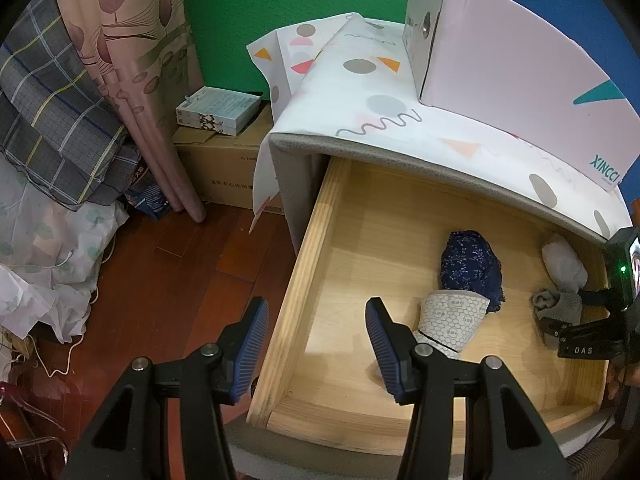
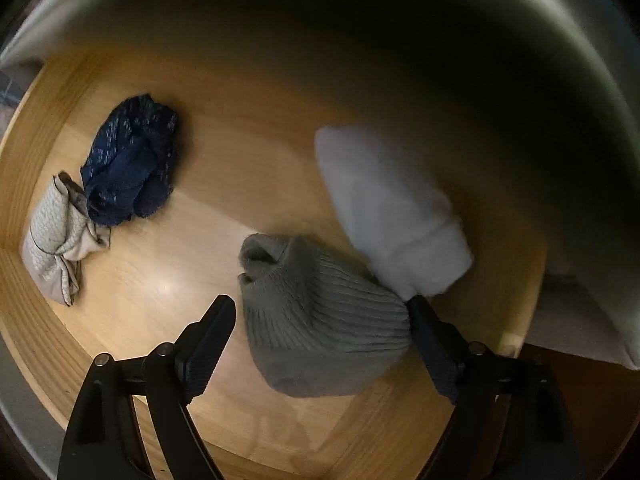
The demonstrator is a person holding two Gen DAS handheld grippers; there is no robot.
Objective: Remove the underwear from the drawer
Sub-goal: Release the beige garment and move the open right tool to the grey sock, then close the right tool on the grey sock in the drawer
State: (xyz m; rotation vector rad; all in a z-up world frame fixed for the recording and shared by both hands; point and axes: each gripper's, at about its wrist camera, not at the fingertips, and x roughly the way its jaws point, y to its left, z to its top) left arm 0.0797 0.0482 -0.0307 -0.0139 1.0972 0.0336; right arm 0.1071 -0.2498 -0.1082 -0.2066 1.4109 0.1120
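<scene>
The wooden drawer is pulled out. On its floor lie a dark blue patterned underwear and, touching it, a white hexagon-print underwear. At the right end sit a grey ribbed roll and a white fluffy roll. My right gripper points down into the drawer, open wide, with the grey roll between its fingers; the left finger stands clear of it. My left gripper hovers open over the drawer's left wall, holding nothing.
A patterned cloth covers the cabinet top, with a pale cardboard box on it. Left of the cabinet are a brown carton, a curtain, plaid bedding and wooden floor.
</scene>
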